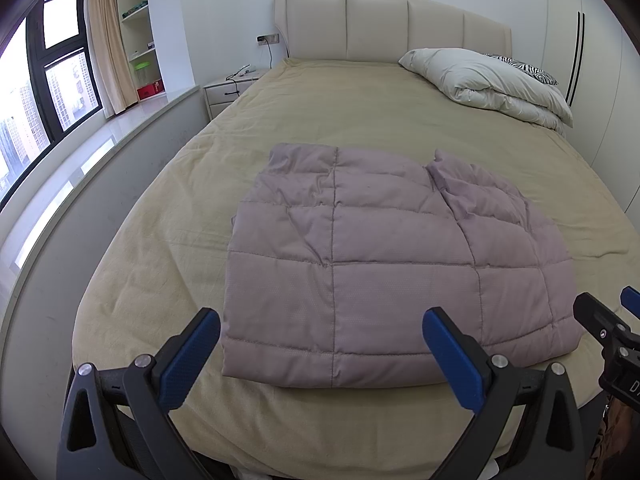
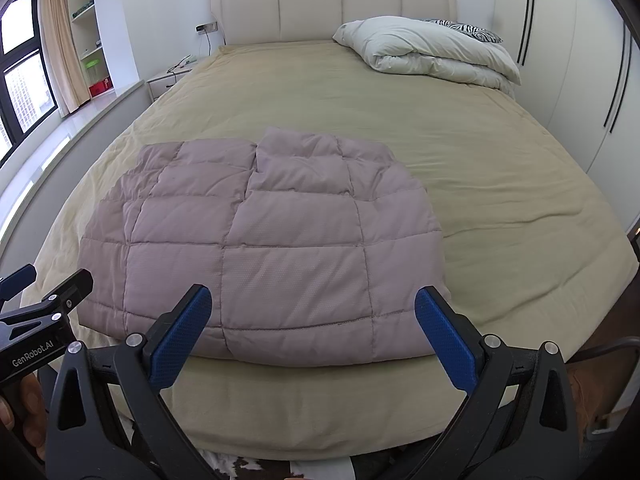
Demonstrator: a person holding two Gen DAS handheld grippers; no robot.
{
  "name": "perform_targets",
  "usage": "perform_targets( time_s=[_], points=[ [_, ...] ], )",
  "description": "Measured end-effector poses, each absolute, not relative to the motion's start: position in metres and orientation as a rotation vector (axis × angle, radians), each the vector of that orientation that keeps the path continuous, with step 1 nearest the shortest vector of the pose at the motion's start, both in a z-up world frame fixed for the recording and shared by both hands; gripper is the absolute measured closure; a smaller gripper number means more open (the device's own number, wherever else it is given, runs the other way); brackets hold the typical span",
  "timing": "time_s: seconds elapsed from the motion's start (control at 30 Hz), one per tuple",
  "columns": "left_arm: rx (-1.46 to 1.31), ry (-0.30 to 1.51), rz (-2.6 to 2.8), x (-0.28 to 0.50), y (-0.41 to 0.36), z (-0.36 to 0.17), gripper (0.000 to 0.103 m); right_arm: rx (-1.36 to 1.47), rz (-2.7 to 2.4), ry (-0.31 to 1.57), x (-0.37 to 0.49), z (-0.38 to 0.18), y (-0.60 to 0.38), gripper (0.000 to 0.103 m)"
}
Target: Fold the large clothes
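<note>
A mauve quilted garment [image 1: 384,264], most likely a padded jacket or vest, is laid on the near half of a bed [image 1: 360,112] covered in a tan sheet, and it is already gathered into a roughly rectangular bundle with its near hem parallel to the foot edge. The far right part is seen doubled over the rest, with a loose, rumpled flap lying on top, so the fold is judged to be partly made rather than finished. The left gripper [image 1: 322,334] is held just short of the near hem, its blue-padded jaws spread wide and nothing held between them; the right gripper [image 2: 312,316] is held likewise, wide and empty, over the near right portion of the garment. Both are kept low and level with the hem, presumably so that the near corners can be pinched and carried toward the far edge. The garment is set close to the foot of the bed, where it can be reached without leaning. A folded white duvet [image 1: 492,80] with a zebra-print pillow [image 1: 524,67] behind it is pushed to the far right by the headboard [image 1: 376,26], well apart from the work. A nightstand [image 1: 230,88] is seen at the far left.
</note>
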State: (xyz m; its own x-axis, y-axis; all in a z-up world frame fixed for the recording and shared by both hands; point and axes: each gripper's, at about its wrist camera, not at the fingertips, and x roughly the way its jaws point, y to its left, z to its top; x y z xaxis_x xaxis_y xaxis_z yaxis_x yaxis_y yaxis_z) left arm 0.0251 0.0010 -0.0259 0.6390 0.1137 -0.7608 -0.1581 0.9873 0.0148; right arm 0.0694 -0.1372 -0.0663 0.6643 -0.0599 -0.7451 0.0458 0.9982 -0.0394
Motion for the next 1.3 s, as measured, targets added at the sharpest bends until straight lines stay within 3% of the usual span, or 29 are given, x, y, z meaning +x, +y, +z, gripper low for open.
perform_targets(
  time_s=[1.3],
  points=[
    [-0.050, 0.866, 0.152, 0.0248, 0.0041, -0.0273, 0.000, -0.017, -0.056, 0.851, 0.0684, -0.0713, -0.1350, 0.000]
  ],
)
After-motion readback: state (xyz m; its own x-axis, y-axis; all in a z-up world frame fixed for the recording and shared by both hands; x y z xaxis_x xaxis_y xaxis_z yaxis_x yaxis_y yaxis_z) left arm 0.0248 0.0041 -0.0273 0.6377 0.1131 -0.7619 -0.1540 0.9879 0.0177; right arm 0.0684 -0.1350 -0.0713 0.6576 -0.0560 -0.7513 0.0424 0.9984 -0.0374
